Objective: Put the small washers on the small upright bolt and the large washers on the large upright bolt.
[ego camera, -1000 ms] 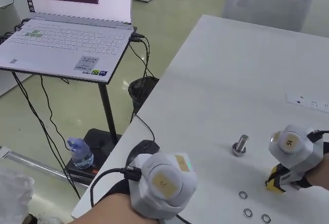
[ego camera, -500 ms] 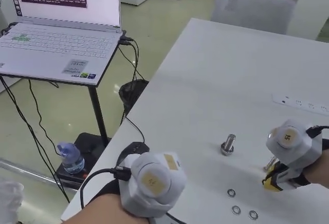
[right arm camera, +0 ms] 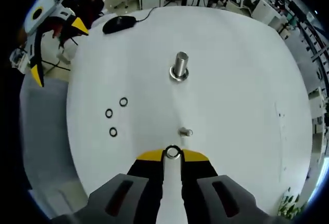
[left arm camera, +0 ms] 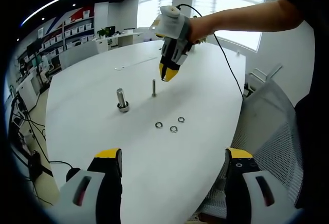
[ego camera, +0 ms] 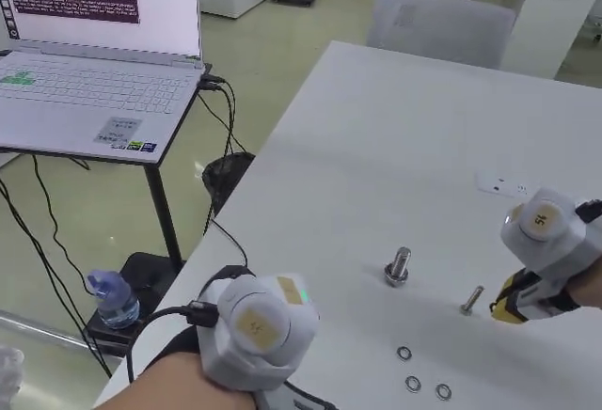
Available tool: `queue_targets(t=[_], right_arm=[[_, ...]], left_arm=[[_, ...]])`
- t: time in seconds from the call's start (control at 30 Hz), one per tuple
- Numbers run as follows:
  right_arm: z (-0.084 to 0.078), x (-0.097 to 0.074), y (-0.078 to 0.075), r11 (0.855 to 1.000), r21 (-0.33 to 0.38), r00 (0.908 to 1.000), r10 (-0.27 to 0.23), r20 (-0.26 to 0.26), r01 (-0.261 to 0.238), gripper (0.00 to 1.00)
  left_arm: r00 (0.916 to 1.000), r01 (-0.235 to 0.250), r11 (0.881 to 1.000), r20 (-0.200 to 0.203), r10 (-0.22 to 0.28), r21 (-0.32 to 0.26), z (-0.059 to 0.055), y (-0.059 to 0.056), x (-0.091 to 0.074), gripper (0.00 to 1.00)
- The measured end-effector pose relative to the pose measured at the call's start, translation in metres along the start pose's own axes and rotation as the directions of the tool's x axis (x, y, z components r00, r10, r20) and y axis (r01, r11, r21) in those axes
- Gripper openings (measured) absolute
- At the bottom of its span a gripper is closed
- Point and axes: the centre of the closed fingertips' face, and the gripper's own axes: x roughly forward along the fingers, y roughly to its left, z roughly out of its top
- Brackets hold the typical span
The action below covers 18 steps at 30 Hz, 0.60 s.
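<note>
Small silver ring washer (right arm camera: 172,153) sits pinched between the narrow yellow-tipped jaws of the right gripper (right arm camera: 172,158), just short of the thin upright steel bolt (right arm camera: 185,131). We judge it is held with its hole open to go over that tip. Thick upright steel bolt (right arm camera: 179,66) stands well apart beyond. Three loose steel washers (right arm camera: 123,101) lie on the white table (right arm camera: 241,80); we cannot tell their sizes. Left gripper (left arm camera: 172,157) hangs back, jaws wide, empty. Black mouse (right arm camera: 119,24) sits near the table edge. Nothing blocks the approach.
</note>
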Motion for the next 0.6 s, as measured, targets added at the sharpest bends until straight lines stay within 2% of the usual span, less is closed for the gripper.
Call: queue_targets(t=[0.2,0.6], right_arm=[[0.014,-0.003,-0.007,1.000,-0.010,0.9998,-0.011,0.014,0.012,0.12],[0.020,0.009,-0.011,1.000,-0.018,1.0000,-0.005,0.001,0.005,0.12]], left_arm=[[1.0000,-0.003,1.000,0.002,0.003,-0.003,-0.001,0.003,0.000,0.84],[0.9998,0.011,1.000,-0.015,-0.010,0.026,-0.008,0.001,0.003,0.94]])
